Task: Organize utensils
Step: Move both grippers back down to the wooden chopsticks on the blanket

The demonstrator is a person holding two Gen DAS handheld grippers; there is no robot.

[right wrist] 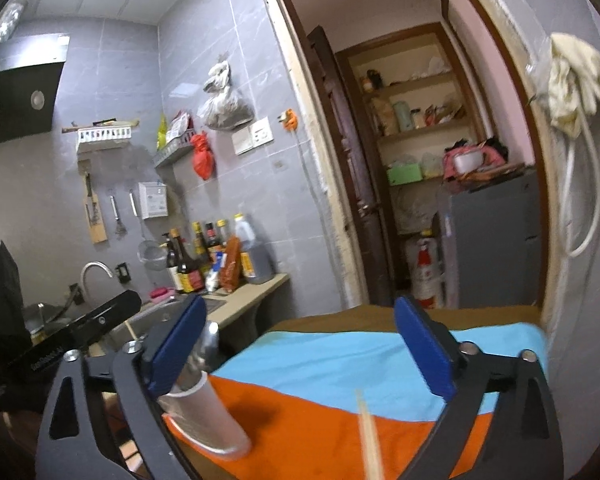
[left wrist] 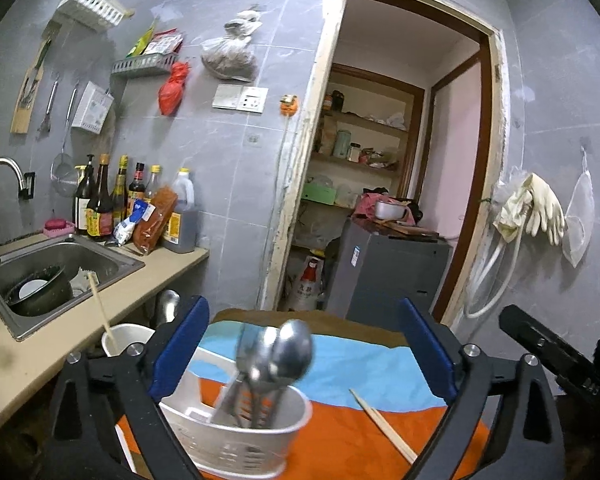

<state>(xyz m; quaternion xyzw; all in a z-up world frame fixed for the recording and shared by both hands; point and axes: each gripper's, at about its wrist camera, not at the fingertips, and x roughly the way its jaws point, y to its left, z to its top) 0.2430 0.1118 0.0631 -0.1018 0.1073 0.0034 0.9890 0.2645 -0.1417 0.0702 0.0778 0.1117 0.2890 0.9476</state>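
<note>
A white slotted utensil holder [left wrist: 236,436] stands on the orange and blue cloth [left wrist: 340,364]. It holds several metal spoons [left wrist: 288,352], bowls up. My left gripper [left wrist: 304,356] is open, its blue pads either side of the holder. A wooden chopstick [left wrist: 382,426] lies on the cloth to the right of the holder. In the right wrist view my right gripper [right wrist: 300,348] is open and empty above the cloth [right wrist: 340,360]. The holder [right wrist: 208,416] sits by its left pad, and the chopstick [right wrist: 370,440] lies blurred below.
A counter with a steel sink [left wrist: 60,264] holding a bowl is at left, with bottles [left wrist: 136,204] behind. A white cup [left wrist: 128,338] with a chopstick stands beside the table. An open doorway [left wrist: 388,184] with a grey cabinet lies ahead. Gloves [left wrist: 536,208] hang at right.
</note>
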